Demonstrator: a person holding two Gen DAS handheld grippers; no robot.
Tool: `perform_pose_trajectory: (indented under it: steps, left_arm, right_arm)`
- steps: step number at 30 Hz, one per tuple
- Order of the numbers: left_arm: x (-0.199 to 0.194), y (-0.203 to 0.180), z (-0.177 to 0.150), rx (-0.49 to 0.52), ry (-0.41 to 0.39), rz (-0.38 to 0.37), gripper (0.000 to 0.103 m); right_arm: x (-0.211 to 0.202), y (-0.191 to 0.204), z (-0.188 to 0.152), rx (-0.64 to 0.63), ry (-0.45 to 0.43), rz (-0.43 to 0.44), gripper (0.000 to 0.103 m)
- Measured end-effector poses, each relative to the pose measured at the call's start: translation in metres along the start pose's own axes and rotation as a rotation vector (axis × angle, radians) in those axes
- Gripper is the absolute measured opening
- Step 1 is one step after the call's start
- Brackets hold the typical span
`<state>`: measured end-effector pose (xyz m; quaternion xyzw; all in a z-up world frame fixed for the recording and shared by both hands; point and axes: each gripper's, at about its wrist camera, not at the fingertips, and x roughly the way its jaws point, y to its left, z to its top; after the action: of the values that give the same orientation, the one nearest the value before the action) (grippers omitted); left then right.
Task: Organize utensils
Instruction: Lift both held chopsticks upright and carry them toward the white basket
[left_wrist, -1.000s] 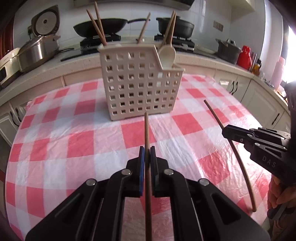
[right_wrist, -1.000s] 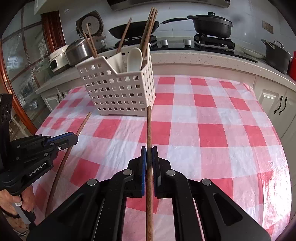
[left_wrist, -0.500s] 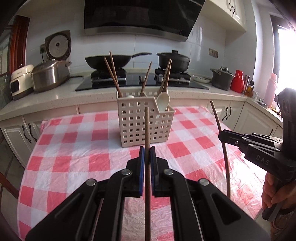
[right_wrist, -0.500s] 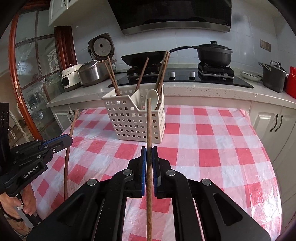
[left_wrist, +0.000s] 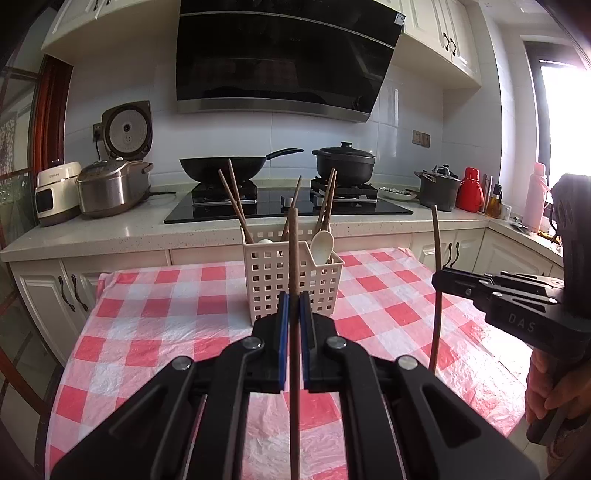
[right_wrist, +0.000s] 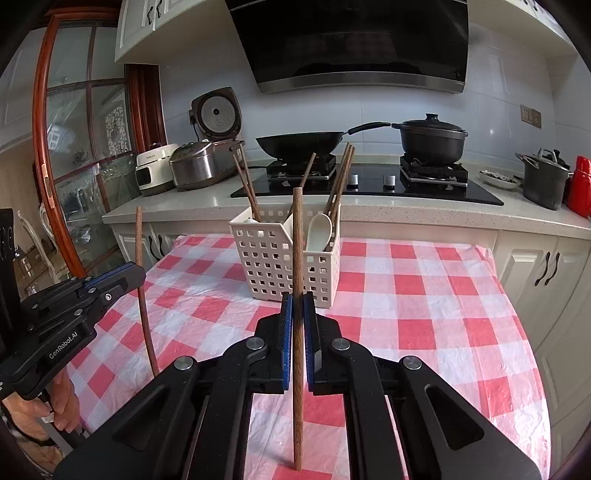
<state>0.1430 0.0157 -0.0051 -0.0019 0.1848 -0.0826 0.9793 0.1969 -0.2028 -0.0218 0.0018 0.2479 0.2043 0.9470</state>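
Two hand-held tongs hover above a red-and-white checked counter, each clenched on one wooden chopstick. The left tongs grip a chopstick pointing at a white slotted basket; the right tongs grip another chopstick just right of it. The basket – mid-counter – already holds upright chopsticks and a white spoon.

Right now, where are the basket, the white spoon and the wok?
basket (left_wrist: 275, 280): left wrist view, front wall.
white spoon (left_wrist: 322, 244): left wrist view, bowl.
wok (right_wrist: 297, 144): right wrist view, pan's side.
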Motion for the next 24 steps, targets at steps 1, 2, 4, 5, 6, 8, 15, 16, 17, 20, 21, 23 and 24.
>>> perform_pose_trajectory:
  steps: [1, 2, 4, 5, 6, 8, 15, 16, 17, 20, 21, 23, 24]
  left_arm:
    - [-0.002, -0.001, 0.000, 0.000, -0.005, 0.000, 0.006]
    - [-0.003, -0.001, 0.001, 0.001, -0.010, -0.001, 0.006]
    - [-0.008, -0.002, 0.004, 0.005, -0.025, 0.002, 0.006]
    - [-0.009, -0.002, 0.004, 0.006, -0.032, 0.004, 0.006]
    - [-0.011, -0.003, 0.005, 0.008, -0.038, 0.006, 0.006]
    - [-0.013, -0.004, 0.005, 0.010, -0.044, 0.008, 0.006]
    - [-0.016, -0.004, 0.007, 0.015, -0.058, 0.009, 0.006]
    - [-0.017, -0.005, 0.007, 0.017, -0.061, 0.010, 0.006]
    - [-0.016, -0.005, 0.007, 0.020, -0.062, 0.011, 0.006]
    - [-0.017, -0.006, 0.008, 0.026, -0.067, 0.018, 0.006]
    - [-0.017, -0.006, 0.008, 0.026, -0.068, 0.018, 0.006]
    - [-0.018, -0.006, 0.007, 0.027, -0.069, 0.020, 0.006]
    - [-0.018, -0.006, 0.007, 0.027, -0.069, 0.021, 0.006]
  right_arm:
    - [-0.002, 0.001, 0.001, -0.002, -0.005, 0.003, 0.006]
    - [-0.003, 0.002, 0.001, -0.004, -0.010, 0.004, 0.006]
    - [-0.006, 0.004, 0.002, -0.008, -0.019, 0.007, 0.006]
    - [-0.007, 0.005, 0.003, -0.011, -0.023, 0.007, 0.006]
    - [-0.008, 0.005, 0.003, -0.014, -0.027, 0.006, 0.006]
    - [-0.009, 0.006, 0.003, -0.014, -0.029, 0.006, 0.006]
    - [-0.014, 0.008, 0.005, -0.013, -0.043, 0.010, 0.006]
    - [-0.015, 0.008, 0.006, -0.013, -0.047, 0.011, 0.006]
    - [-0.016, 0.008, 0.006, -0.013, -0.050, 0.012, 0.006]
    - [-0.015, 0.008, 0.006, -0.013, -0.051, 0.012, 0.006]
    - [-0.016, 0.009, 0.006, -0.012, -0.052, 0.012, 0.006]
    - [-0.015, 0.009, 0.007, -0.010, -0.049, 0.016, 0.006]
    - [-0.014, 0.009, 0.007, -0.009, -0.049, 0.016, 0.006]
